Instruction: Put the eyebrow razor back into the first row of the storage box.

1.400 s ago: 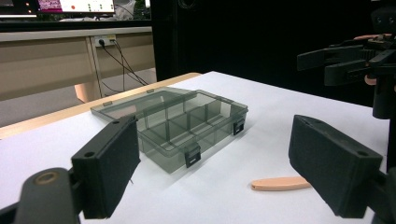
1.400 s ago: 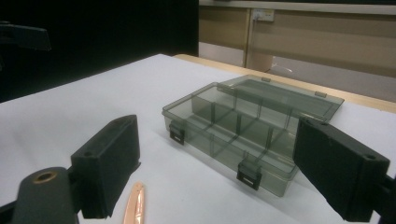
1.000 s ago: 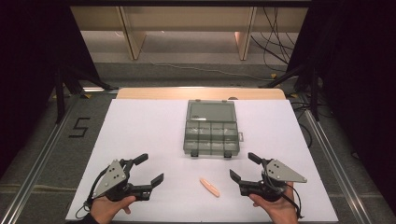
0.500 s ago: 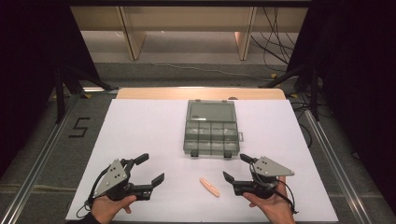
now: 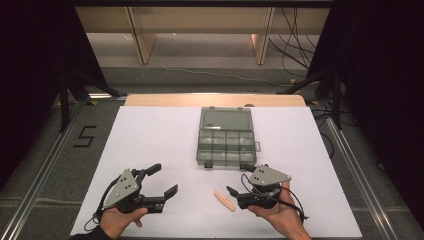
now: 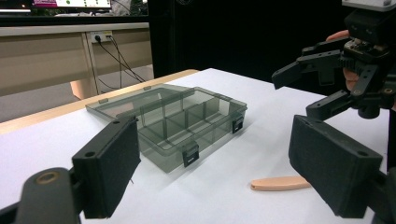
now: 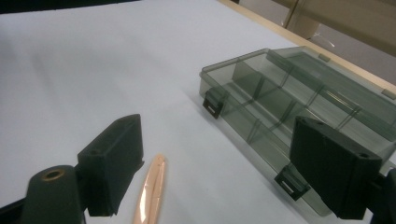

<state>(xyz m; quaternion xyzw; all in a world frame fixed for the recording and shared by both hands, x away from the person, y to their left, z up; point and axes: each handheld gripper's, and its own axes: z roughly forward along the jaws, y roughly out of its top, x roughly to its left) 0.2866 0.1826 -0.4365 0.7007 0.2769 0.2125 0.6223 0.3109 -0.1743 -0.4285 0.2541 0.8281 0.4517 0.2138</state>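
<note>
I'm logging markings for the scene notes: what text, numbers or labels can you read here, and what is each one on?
"5": dark digit marked on the grey floor left of the table, seen in the high view.
A strip of coloured shapes at the top of the left gripper view, perhaps a screen: too small and blurred to read.
The compartment box, the peach stick and both hand-held grippers bear no readable text.

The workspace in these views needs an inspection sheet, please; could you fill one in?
Surface: white table top, wooden strip along its far edge.
Job's things: smoky compartment box, closed and latched, at centre; peach stick lying flat nearer the person.
Clutter: nothing seen.
Grippers: left tongs open, empty; right tongs open, beside the stick, apart from it.
Cables: one trails from each gripper; more on the floor beyond.
Surroundings: floor marking "5", wooden furniture behind.
</note>
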